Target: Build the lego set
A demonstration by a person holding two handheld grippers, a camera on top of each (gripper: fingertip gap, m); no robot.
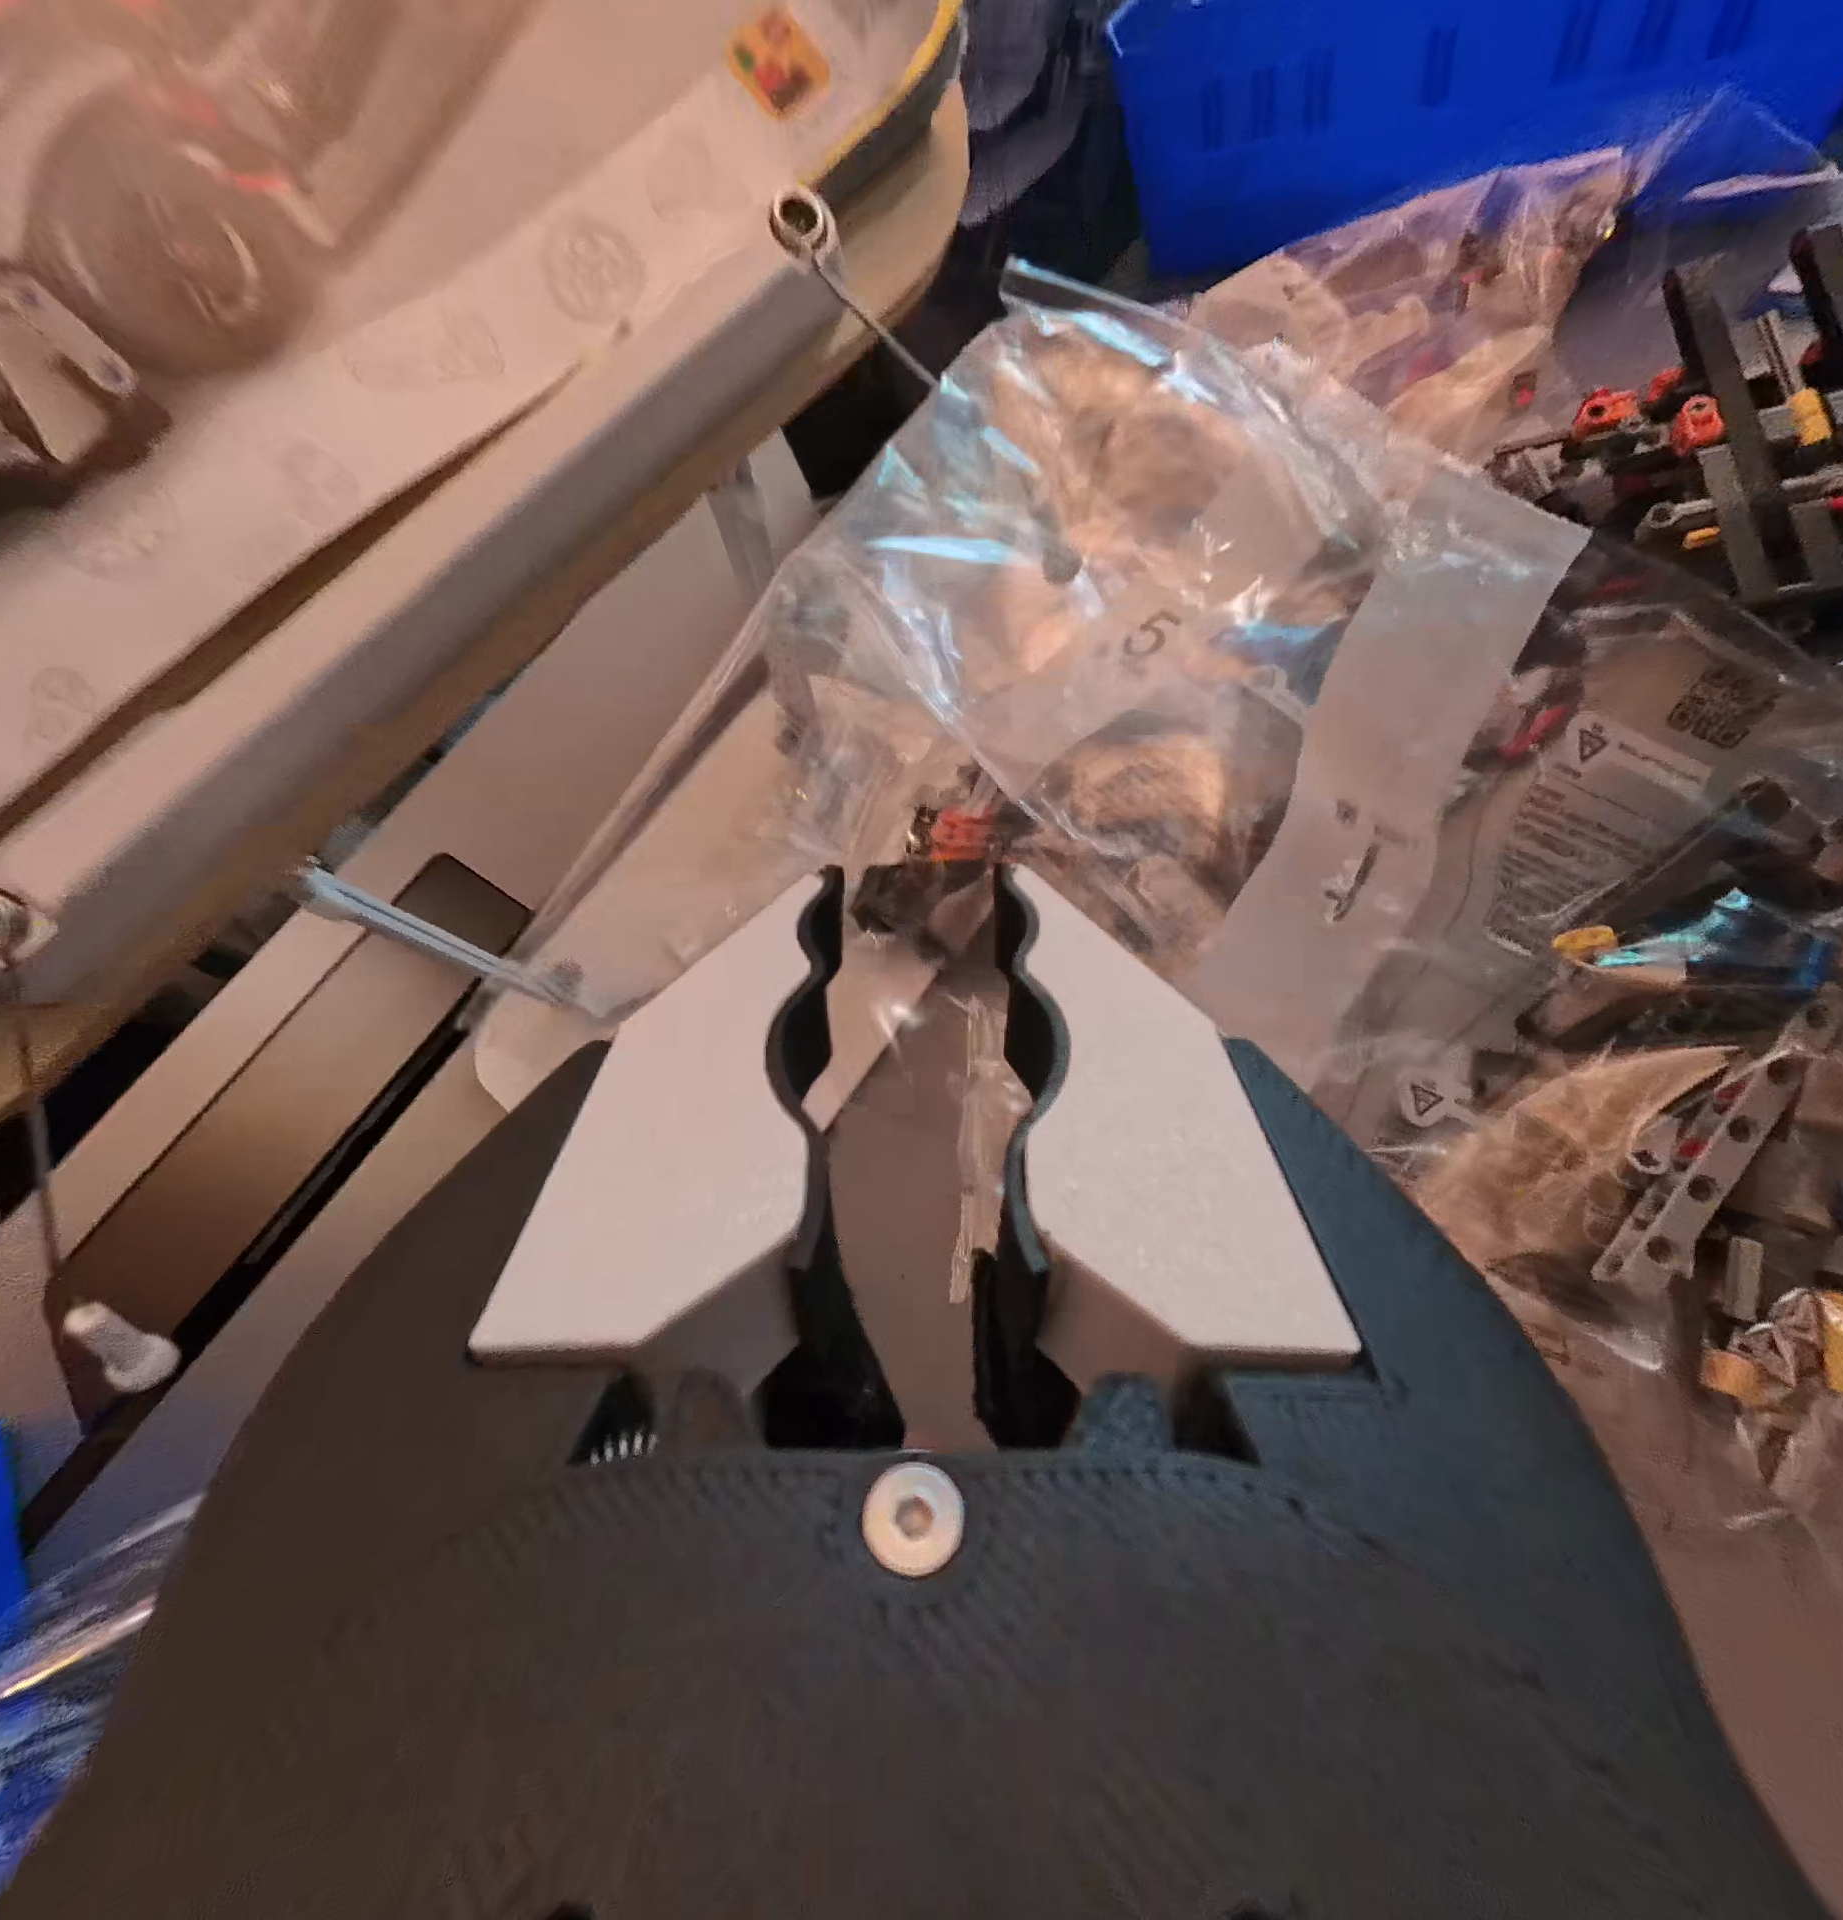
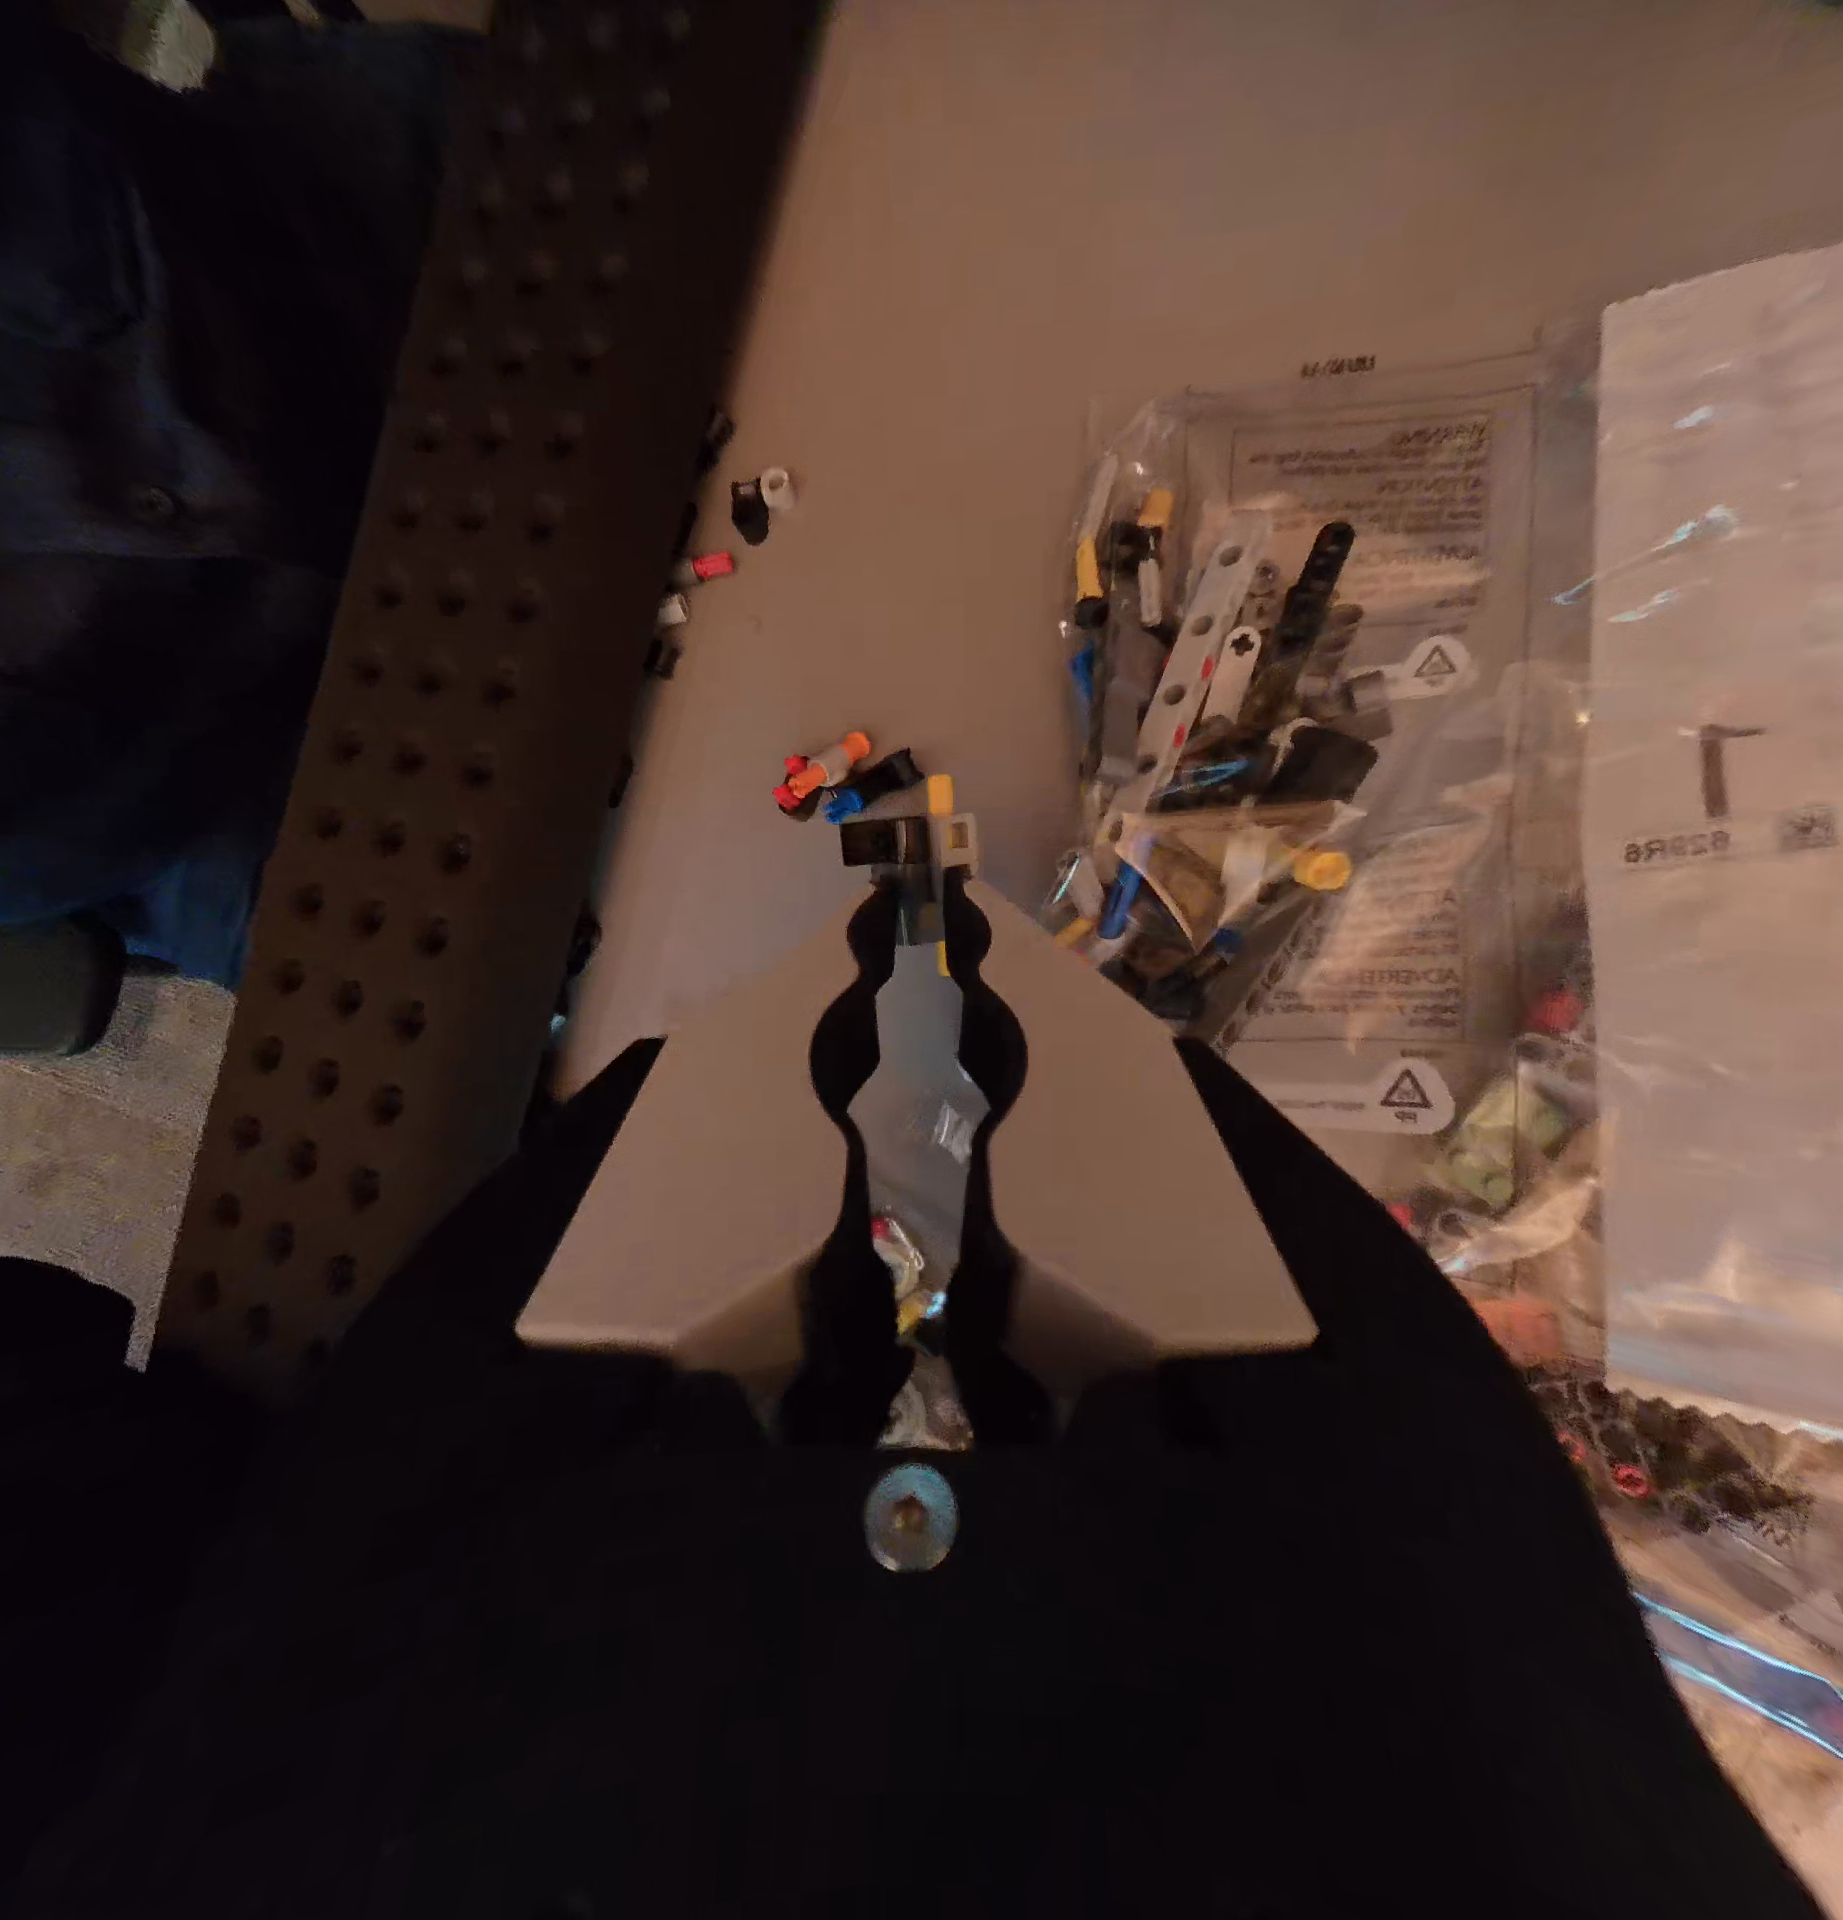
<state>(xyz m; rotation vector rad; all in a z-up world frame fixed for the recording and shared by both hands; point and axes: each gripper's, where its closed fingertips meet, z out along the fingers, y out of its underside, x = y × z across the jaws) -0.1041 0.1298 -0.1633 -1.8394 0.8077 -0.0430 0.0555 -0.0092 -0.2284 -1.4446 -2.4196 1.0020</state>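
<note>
Currently the left gripper (image 1: 922,904) is pinching a clear parts bag (image 1: 1052,623) aloft (probably to empty it), while the right gripper (image 2: 922,899) is clamping a small grey piece (image 2: 912,847) over the table (image 2: 1104,208), keeping it ready.

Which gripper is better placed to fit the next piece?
Right, probably: the right gripper already pinches a small grey-and-black piece, while the left gripper is clamped on a clear parts bag.
</note>
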